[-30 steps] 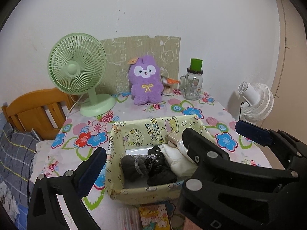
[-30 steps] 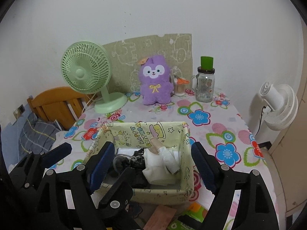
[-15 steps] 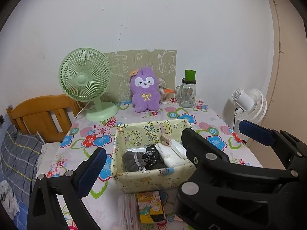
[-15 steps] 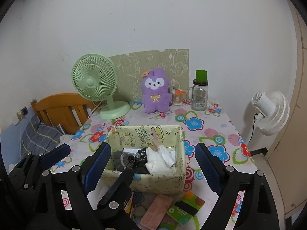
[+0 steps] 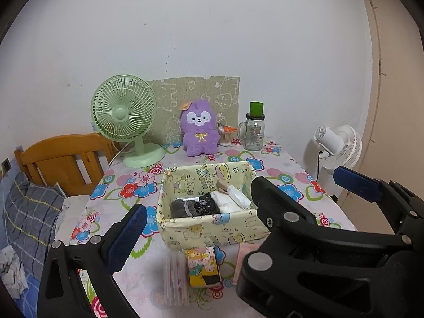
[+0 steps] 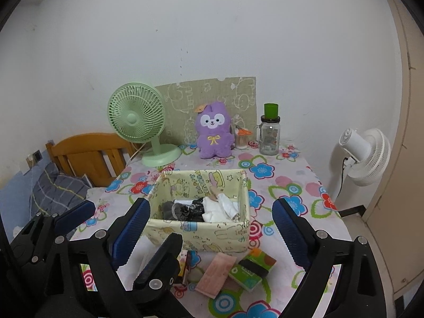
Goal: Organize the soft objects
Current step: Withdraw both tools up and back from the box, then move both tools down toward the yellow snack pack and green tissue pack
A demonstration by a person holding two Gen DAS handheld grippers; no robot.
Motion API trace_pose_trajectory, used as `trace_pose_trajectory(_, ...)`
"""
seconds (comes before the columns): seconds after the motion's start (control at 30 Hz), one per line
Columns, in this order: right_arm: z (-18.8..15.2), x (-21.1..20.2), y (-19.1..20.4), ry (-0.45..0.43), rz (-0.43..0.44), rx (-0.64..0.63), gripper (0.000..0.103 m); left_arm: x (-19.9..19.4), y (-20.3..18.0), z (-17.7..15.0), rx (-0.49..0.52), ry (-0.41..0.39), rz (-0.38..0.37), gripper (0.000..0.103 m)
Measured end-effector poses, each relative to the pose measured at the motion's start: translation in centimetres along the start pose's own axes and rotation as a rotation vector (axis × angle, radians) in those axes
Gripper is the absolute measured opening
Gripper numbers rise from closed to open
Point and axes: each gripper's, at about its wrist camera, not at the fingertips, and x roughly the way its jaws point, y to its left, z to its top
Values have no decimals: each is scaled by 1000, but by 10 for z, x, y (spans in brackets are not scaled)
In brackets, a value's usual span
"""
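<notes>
While the flowered table (image 6: 288, 175) fills the middle of both views, a yellow fabric box (image 6: 212, 234) sits at its centre holding the soft things (dark socks (image 6: 182, 209) on the left, white cloth (image 6: 220, 208) on the right). Nearer, the right gripper (image 6: 209, 228) has just been opening and stands spread with nothing between its blue pads, and the left gripper (image 5: 238, 201) is spread too, empty. Small packets (image 6: 249, 270) lie on the table just near of the box.

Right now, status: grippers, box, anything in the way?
Right gripper empty, jaws just been opening. Left gripper open, empty. Box holds dark and white cloths. Nothing in the way.
</notes>
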Motion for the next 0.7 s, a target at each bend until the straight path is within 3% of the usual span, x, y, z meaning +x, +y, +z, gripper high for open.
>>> trace_pose_trajectory(0.33, -20, -20, -1, -15, -17, -5, 99, -13, -6, -19, -14, 4, -23, 103)
trace_pose_trajectory(0.7, -49, -13, -4, 11, -8, -8, 100, -4, -7, -48, -29, 36, -40, 103)
